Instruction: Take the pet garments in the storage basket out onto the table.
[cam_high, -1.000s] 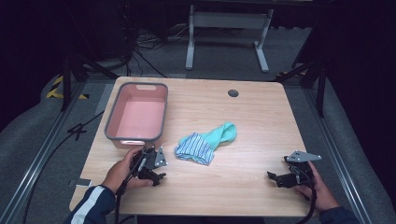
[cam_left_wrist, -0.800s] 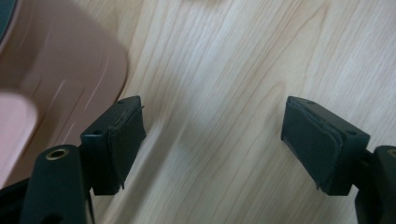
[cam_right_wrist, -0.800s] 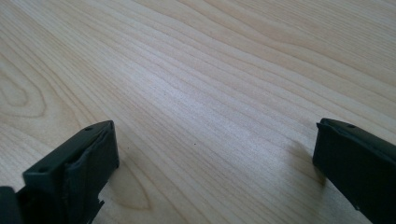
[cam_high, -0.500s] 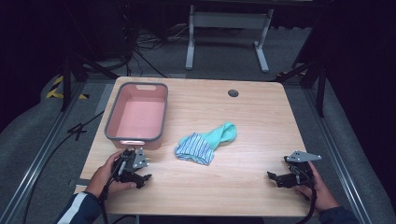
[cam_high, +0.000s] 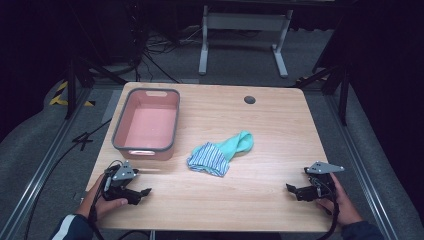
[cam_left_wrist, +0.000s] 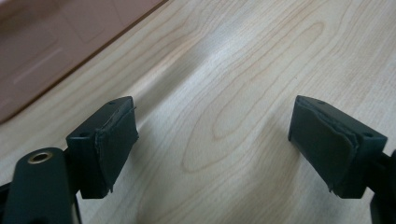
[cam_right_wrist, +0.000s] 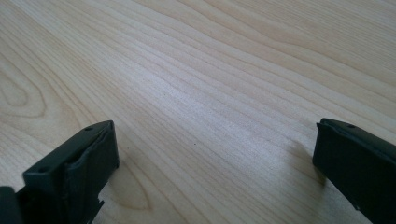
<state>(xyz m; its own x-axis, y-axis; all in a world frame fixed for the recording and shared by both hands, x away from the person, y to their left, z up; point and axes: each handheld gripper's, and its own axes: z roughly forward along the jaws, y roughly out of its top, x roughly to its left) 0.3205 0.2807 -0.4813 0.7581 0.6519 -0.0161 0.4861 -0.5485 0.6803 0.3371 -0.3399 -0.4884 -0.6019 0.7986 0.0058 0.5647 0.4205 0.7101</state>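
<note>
Both grippers, left gripper (cam_high: 142, 191) and right gripper (cam_high: 291, 188), hold nothing; jaws spread wide.

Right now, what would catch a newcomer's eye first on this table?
Probably the teal and blue-striped sock crumpled mid-table, bright against the pale wood. Next, the pink bin with its grey rim, standing empty at the far left. The left gripper and right gripper rest near the front corners, jaws open.

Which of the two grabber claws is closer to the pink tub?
The left gripper, at the table's near left corner just below the pink tub. The right gripper sits far off by the opposite corner.
</note>
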